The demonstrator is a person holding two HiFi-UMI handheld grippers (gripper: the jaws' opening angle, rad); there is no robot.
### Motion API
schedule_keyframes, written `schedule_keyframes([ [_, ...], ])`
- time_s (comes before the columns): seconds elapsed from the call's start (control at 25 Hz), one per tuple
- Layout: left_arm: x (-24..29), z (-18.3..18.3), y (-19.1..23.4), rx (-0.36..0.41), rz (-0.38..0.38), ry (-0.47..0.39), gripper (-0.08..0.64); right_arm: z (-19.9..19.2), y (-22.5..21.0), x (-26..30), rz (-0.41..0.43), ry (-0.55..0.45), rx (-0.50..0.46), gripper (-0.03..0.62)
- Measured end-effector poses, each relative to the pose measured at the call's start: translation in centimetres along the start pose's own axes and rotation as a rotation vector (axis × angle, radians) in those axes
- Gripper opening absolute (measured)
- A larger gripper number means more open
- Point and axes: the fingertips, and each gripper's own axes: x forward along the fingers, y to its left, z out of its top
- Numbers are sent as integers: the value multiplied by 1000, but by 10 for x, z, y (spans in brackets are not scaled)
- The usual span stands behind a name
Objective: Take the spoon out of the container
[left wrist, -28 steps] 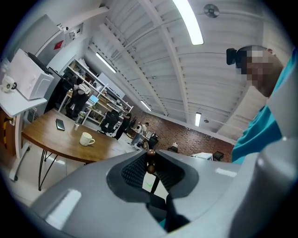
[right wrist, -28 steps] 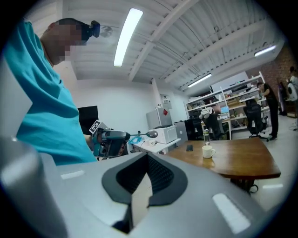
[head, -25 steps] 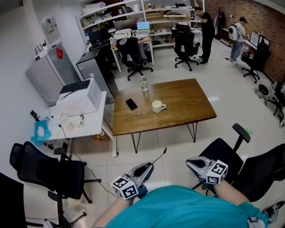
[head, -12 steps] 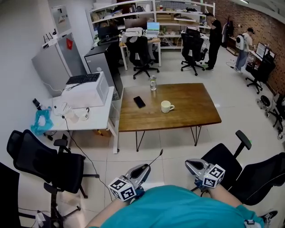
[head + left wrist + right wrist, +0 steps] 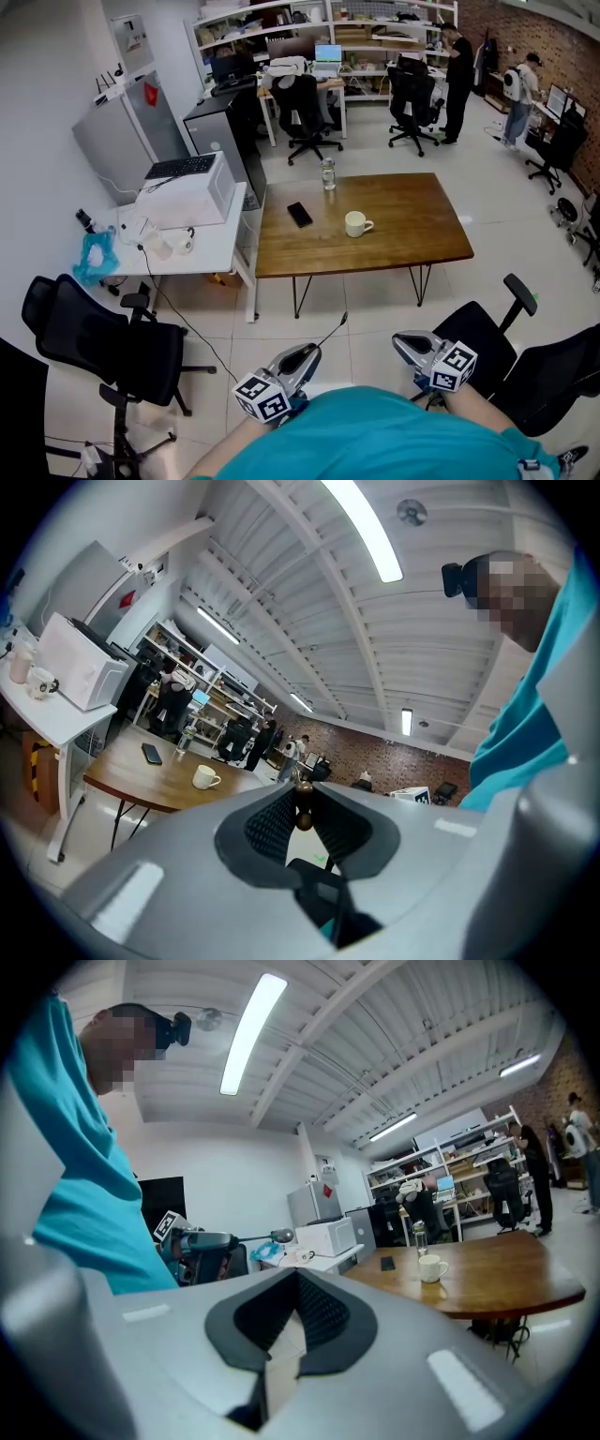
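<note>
My left gripper (image 5: 306,353) is shut on a thin dark-handled spoon (image 5: 334,329), held close in front of the person's body. The spoon points up and forward; in the left gripper view its handle (image 5: 301,807) shows end-on between the closed jaws. In the right gripper view the spoon's metal bowl (image 5: 282,1235) sticks out of the left gripper (image 5: 199,1241). A white mug (image 5: 356,223) stands on the wooden table (image 5: 412,234), well apart from both grippers. My right gripper (image 5: 403,341) is shut with nothing in it.
A phone (image 5: 300,214) and a water bottle (image 5: 328,173) are on the wooden table. A white side table (image 5: 202,248) with a microwave (image 5: 186,190) stands to its left. Black office chairs (image 5: 89,342) flank the person; another chair (image 5: 487,328) is at the right.
Both grippers stay near the body with the spoon still held. The views have shifted slightly, so the table and mug sit a little further right in the head view.
</note>
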Motion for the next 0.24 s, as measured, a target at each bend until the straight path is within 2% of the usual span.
schedule_keyframes([
  [0.24,-6,6,13,-3,5,-8,49,0,-2,13,6,9,-4,0],
])
